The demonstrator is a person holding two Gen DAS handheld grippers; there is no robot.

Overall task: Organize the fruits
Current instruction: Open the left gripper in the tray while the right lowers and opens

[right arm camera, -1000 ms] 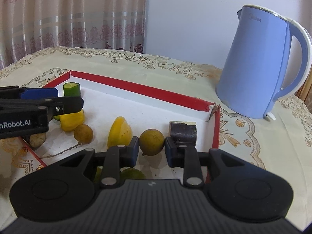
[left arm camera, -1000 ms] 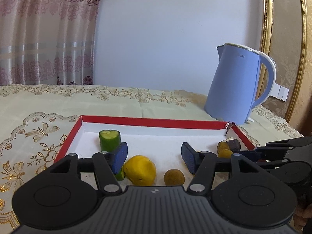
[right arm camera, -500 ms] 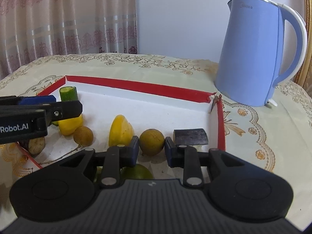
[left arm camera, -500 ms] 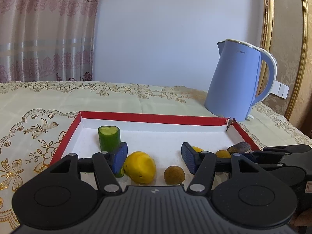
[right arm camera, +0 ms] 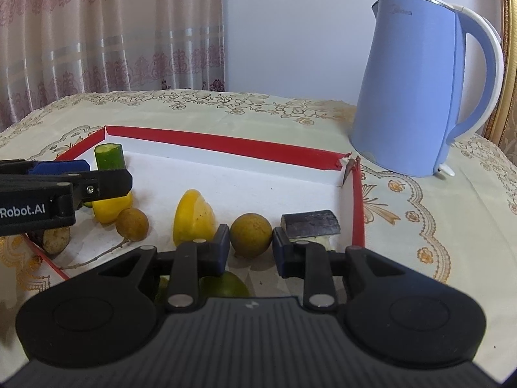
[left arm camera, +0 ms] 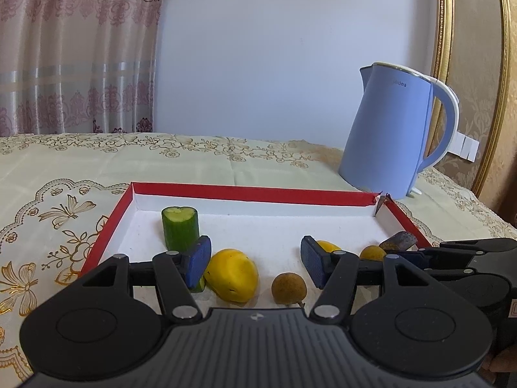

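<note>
A red-rimmed white tray (left arm camera: 252, 192) holds cut fruit. An upright cucumber piece (left arm camera: 180, 228), a yellow fruit (left arm camera: 231, 274) and a small brown longan (left arm camera: 288, 288) lie near my left gripper (left arm camera: 255, 265). It hovers open above the tray floor, with no pad touching anything. My right gripper (right arm camera: 251, 249) is shut on a round yellow-brown fruit (right arm camera: 251, 234) that rests on the tray. A yellow wedge (right arm camera: 194, 215) lies to the left of that fruit and a dark-skinned piece (right arm camera: 310, 223) to its right. A green fruit (right arm camera: 223, 286) is partly hidden under the right gripper.
A tall blue kettle (right arm camera: 416, 87) stands on the embroidered tablecloth (right arm camera: 420, 226) just beyond the tray's far right corner. A brown piece (right arm camera: 55, 239) sits at the tray's near left rim. Curtains and a wall close off the back.
The right wrist view has rolled a little toward level, and the round fruit has stayed between its pads. Nothing was picked up or let go.
</note>
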